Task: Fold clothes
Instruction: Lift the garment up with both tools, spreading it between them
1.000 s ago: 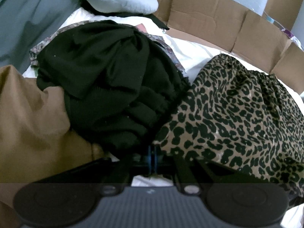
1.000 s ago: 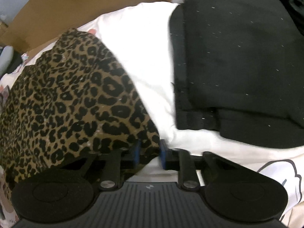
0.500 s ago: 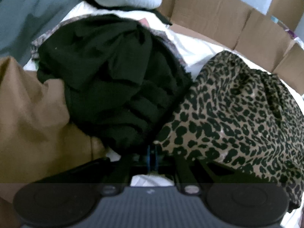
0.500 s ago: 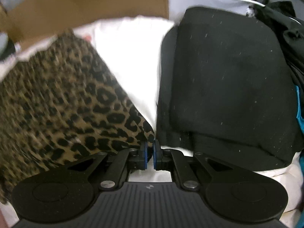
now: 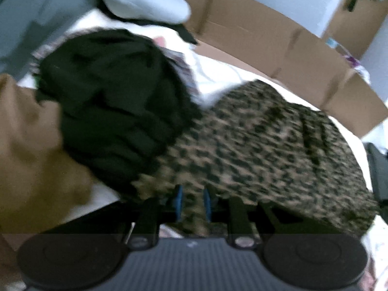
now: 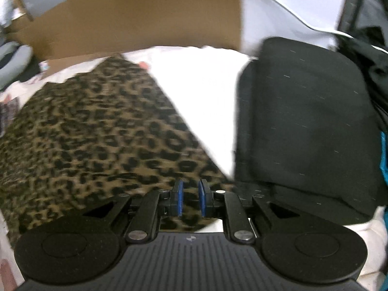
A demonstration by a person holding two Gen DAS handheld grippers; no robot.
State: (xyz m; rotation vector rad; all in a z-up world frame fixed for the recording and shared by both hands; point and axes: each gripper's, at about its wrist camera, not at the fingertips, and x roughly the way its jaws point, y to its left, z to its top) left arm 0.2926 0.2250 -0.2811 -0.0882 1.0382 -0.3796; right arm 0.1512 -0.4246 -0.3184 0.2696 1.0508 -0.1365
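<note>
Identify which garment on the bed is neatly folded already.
The black garment at right in the right wrist view: flat, squared edges. The leopard-print garment lies spread out; the left-view black pile is crumpled.

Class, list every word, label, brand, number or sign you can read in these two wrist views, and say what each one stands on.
No readable text in either view.
Left gripper body: a small pale mark, too blurred to read.
Right gripper body: a small pale emblem, no letters.
Leopard-print garment, cardboard: no lettering visible.
</note>
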